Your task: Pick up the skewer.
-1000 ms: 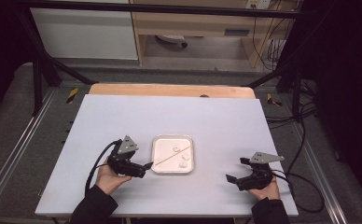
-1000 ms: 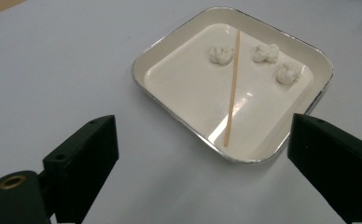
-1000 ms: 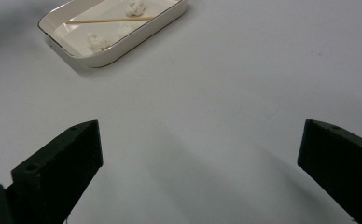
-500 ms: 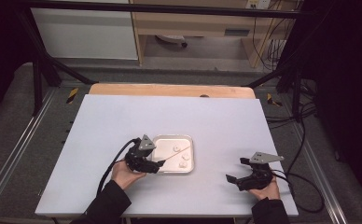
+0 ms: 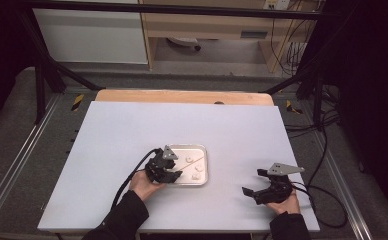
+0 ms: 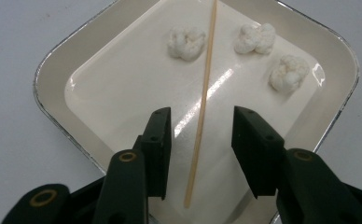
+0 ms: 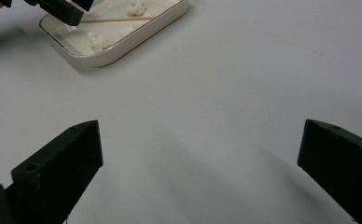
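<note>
White worktop around you, your left tongs [image 6: 200, 140] have just been closing astride the stick [image 6: 202, 100] in the tray [image 6: 53, 79], untouched; it may roll free, while right tongs [image 7: 200, 172] gape empty.

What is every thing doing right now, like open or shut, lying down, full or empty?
Left gripper: jaws have just been closing, astride the stick, not pressing it yet.
Right gripper: open wide, holding nothing.
Wooden stick: lying flat in the tray.
Tray: flat on the table, holding stick and puffs.
Three white puffs: loose, untouched.
</note>
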Demonstrator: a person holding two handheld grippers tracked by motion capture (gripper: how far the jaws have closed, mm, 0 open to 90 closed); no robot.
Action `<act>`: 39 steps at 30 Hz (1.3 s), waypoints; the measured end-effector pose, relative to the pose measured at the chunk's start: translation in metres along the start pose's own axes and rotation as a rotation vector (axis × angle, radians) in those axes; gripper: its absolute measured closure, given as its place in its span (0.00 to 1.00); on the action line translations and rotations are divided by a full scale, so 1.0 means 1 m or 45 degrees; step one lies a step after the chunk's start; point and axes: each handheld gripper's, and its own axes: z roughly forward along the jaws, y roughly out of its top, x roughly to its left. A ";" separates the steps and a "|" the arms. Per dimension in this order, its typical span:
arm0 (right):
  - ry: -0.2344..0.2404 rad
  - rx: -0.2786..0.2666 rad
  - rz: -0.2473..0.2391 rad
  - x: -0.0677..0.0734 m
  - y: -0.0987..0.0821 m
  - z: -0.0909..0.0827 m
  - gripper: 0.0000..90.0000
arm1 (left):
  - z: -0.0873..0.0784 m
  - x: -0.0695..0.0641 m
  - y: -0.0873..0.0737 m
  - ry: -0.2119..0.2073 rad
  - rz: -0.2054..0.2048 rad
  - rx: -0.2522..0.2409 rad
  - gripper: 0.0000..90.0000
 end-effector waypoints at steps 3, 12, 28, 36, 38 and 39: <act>0.000 0.000 0.002 0.000 0.000 0.000 0.01 | 0.001 0.000 -0.001 -0.003 0.003 0.010 0.71; 0.000 0.000 0.000 0.000 0.000 0.000 0.01 | 0.003 0.000 -0.001 -0.012 0.031 0.015 0.85; 0.001 0.004 -0.002 0.000 0.000 0.000 0.01 | 0.005 -0.003 -0.001 0.011 0.082 0.011 0.96; 0.002 0.001 -0.001 0.000 0.000 0.000 0.01 | 0.005 -0.003 -0.002 0.008 0.089 -0.003 0.98; 0.001 0.001 0.000 0.000 0.000 0.000 0.01 | 0.005 -0.003 -0.002 0.007 0.091 -0.013 0.98; 0.003 0.001 0.001 0.000 0.000 0.000 0.01 | 0.004 -0.002 -0.002 -0.001 0.092 -0.022 0.98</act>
